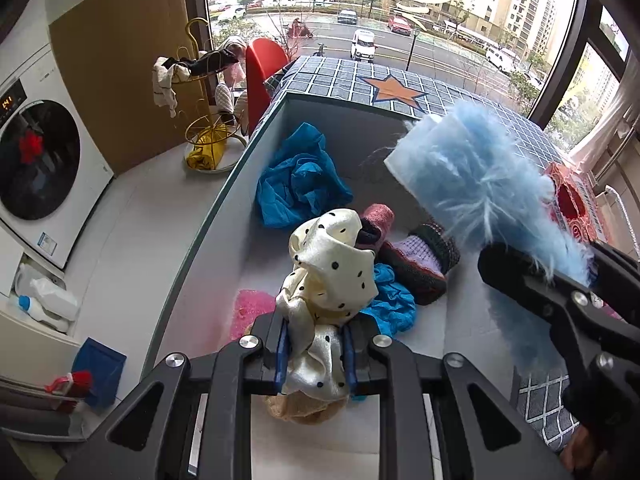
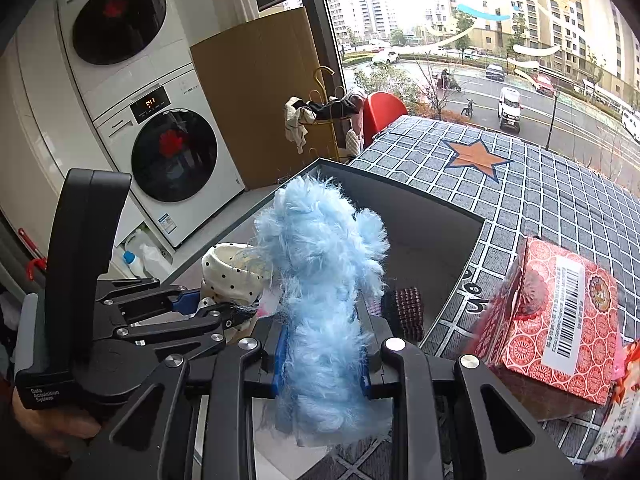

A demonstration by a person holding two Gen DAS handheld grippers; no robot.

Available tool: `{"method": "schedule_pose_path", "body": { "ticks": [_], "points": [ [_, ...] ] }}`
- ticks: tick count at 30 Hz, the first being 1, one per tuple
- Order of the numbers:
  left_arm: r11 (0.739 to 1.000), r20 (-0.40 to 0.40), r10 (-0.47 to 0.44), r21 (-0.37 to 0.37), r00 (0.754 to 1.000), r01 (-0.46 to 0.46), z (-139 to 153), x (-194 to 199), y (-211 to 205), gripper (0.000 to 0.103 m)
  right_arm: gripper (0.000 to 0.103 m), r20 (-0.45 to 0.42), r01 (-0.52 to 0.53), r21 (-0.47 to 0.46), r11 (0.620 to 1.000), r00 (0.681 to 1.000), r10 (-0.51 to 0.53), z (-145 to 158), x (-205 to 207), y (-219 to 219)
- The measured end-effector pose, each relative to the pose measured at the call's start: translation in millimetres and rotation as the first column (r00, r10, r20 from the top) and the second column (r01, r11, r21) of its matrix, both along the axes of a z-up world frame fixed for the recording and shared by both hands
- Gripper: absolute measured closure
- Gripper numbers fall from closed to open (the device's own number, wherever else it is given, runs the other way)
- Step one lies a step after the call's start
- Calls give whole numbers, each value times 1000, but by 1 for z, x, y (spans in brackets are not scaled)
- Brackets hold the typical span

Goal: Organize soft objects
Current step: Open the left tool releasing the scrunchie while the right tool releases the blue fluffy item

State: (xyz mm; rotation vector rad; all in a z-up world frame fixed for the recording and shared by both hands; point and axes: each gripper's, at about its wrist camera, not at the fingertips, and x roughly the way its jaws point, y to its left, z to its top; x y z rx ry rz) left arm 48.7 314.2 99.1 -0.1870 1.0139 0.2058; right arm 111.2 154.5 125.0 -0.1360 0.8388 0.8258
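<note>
My left gripper is shut on a cream polka-dot cloth and holds it above the grey bin. My right gripper is shut on a fluffy light-blue cloth, held above the bin's right side; it also shows in the left wrist view. In the bin lie a blue crumpled cloth, a second blue cloth, a pink knitted item, a purple knitted sock, a pink fuzzy item and a tan item.
A checked cloth with an orange star covers the table. A red patterned box stands at the right. Stacked washing machines, a gold rack with cloths and a red chair are at the left.
</note>
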Motion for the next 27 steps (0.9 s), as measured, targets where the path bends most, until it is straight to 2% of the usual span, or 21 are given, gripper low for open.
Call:
{"method": "schedule_pose_path", "body": {
  "ticks": [23,25,26,27],
  "points": [
    [1000,22,-11,14,1000,10,4,6,4,77,75,21,13,-23,1000,1000,-12,5,10,10],
    [1000,26,-12,14,1000,12,4,6,4,70,75,20,21,-25,999,1000,-21,7,12,10],
    [1000,30,-14,15,999,14,5,6,4,67,69,21,26,-24,999,999,-26,9,13,10],
    [1000,35,-16,19,999,15,6,6,3,58,61,22,36,-17,999,999,-35,11,15,8]
  ]
}}
